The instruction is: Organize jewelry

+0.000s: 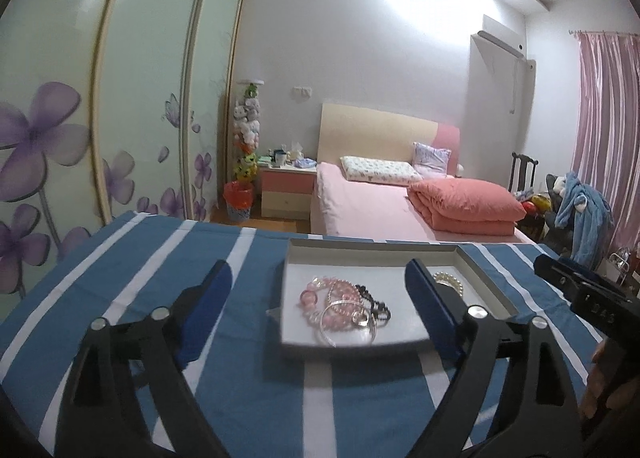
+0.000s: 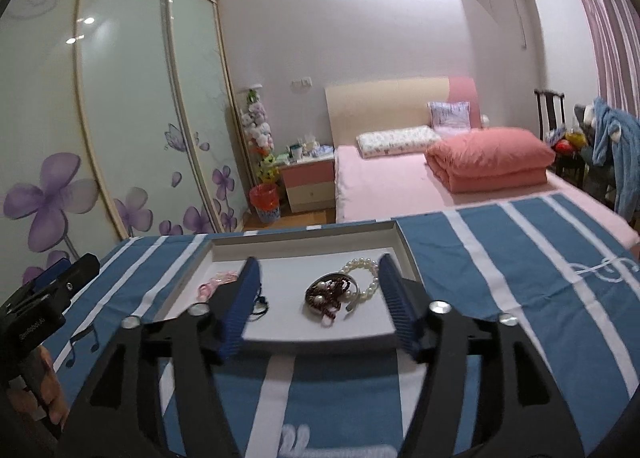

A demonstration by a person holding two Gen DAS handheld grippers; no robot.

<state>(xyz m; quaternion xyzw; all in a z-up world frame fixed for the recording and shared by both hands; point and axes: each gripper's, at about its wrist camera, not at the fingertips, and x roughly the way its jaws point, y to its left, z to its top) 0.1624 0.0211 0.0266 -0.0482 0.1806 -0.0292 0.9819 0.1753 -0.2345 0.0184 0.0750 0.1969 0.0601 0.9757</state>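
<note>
In the lower half of the left wrist view, the left gripper (image 1: pixel 318 286) hangs with its blue-padded fingers (image 1: pixel 426 306) spread wide and nothing between them, one finger over the striped blue-and-white cloth (image 1: pixel 140 258) and the other over the shallow white tray (image 1: pixel 486 290). Straight ahead of it, in the lower centre of the frame, lie the pink bead bracelets (image 1: pixel 332 296), tangled with a clear bangle (image 1: pixel 348 322) and a dark beaded strand (image 1: pixel 374 298), all inside the tray near its front edge. In the right wrist view, the right gripper (image 2: pixel 318 278) is likewise spread and empty, and it brackets the tray's other cluster just past its tips in the middle of the frame: a dark reddish bead coil (image 2: pixel 326 292) touching a white pearl bracelet (image 2: pixel 366 276). By my reading each gripper is nearer its own heap, the left to the pink pile, the right to the pearls, whose loop runs roughly front to back beside the right finger. Nothing appears sorted yet; I see no second container. Beyond the cloth's far edge, in the upper right, sits a pink bed (image 2: pixel 384 185).
</note>
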